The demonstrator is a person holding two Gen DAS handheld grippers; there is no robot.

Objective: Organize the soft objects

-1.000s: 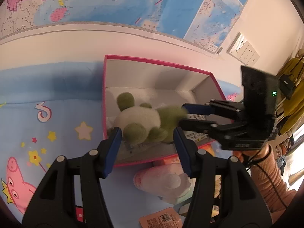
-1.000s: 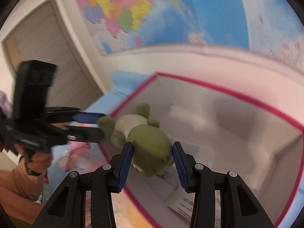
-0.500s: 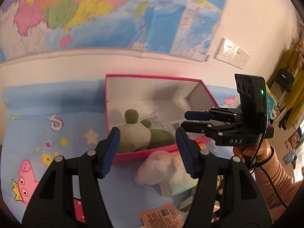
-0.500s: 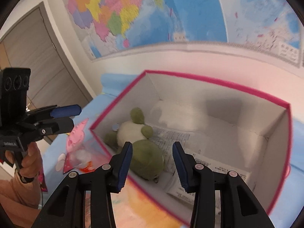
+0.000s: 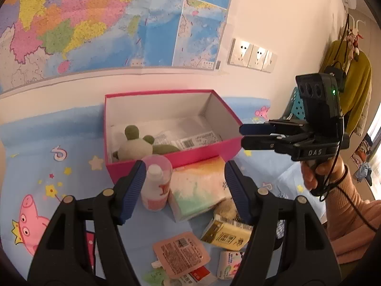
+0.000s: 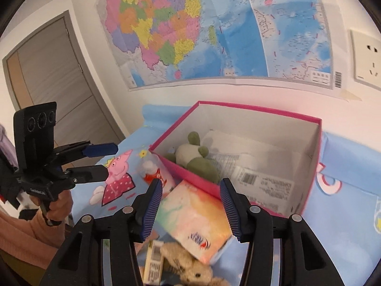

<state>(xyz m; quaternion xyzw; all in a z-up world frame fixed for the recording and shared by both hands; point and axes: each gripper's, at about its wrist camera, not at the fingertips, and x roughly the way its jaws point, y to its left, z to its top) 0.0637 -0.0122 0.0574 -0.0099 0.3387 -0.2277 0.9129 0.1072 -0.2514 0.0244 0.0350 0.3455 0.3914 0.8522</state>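
A green and white plush frog lies in the left end of a pink box; it also shows in the right wrist view inside the box. My left gripper is open and empty, pulled back above a pastel tissue pack and a pink bottle. My right gripper is open and empty above the tissue pack. A tan plush rabbit lies below it. In the left wrist view the right gripper hovers by the box's right end.
Paper packets lie in the box. A yellow packet, an orange sachet and small packs lie on the blue cartoon cloth. A map hangs on the wall behind. A door stands at the left.
My right gripper let go of the plush frog into the box and opened. Both grippers drew back from the box, toward the clutter in front.
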